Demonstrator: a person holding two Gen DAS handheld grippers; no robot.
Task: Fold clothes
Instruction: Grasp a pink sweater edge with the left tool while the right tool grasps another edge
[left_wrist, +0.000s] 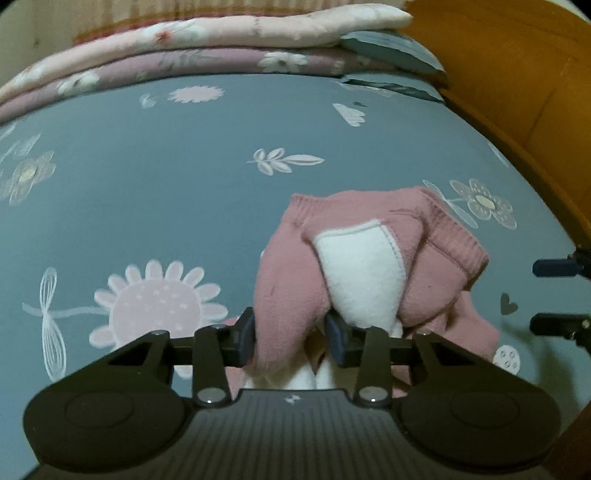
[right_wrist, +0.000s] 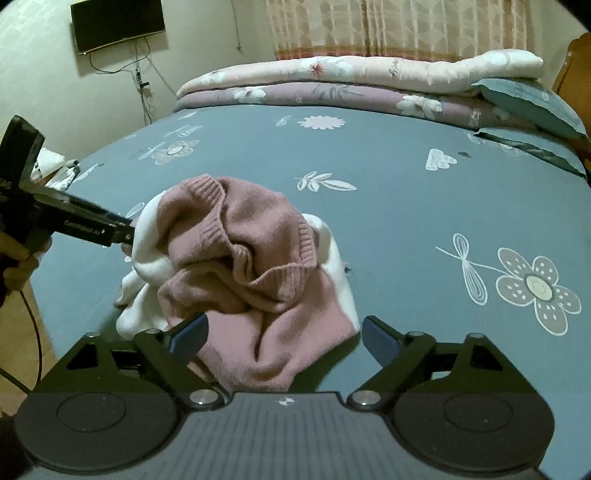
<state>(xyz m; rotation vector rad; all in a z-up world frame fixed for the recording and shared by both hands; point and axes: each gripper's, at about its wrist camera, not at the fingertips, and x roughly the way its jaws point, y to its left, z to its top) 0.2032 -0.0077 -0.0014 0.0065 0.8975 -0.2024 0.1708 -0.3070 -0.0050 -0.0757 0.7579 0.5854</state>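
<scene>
A pink and white knit sweater (right_wrist: 251, 266) lies crumpled in a heap on the blue-grey flowered bed sheet (right_wrist: 406, 221). In the left wrist view a fold of the sweater (left_wrist: 354, 266) is pinched between the pads of my left gripper (left_wrist: 291, 338), which is shut on it. Seen from the right wrist view, the left gripper (right_wrist: 127, 236) comes in from the left at the sweater's white edge. My right gripper (right_wrist: 286, 338) stands open, its fingers wide apart on either side of the sweater's near pink edge. Its fingertips (left_wrist: 554, 266) show at the right border of the left wrist view.
Folded flowered quilts (right_wrist: 332, 81) and a blue-grey pillow (right_wrist: 532, 103) lie along the bed's far side. A wooden headboard (left_wrist: 517, 74) runs along the right. A dark screen (right_wrist: 118, 22) hangs on the wall at left. A hand (right_wrist: 14, 258) holds the left gripper.
</scene>
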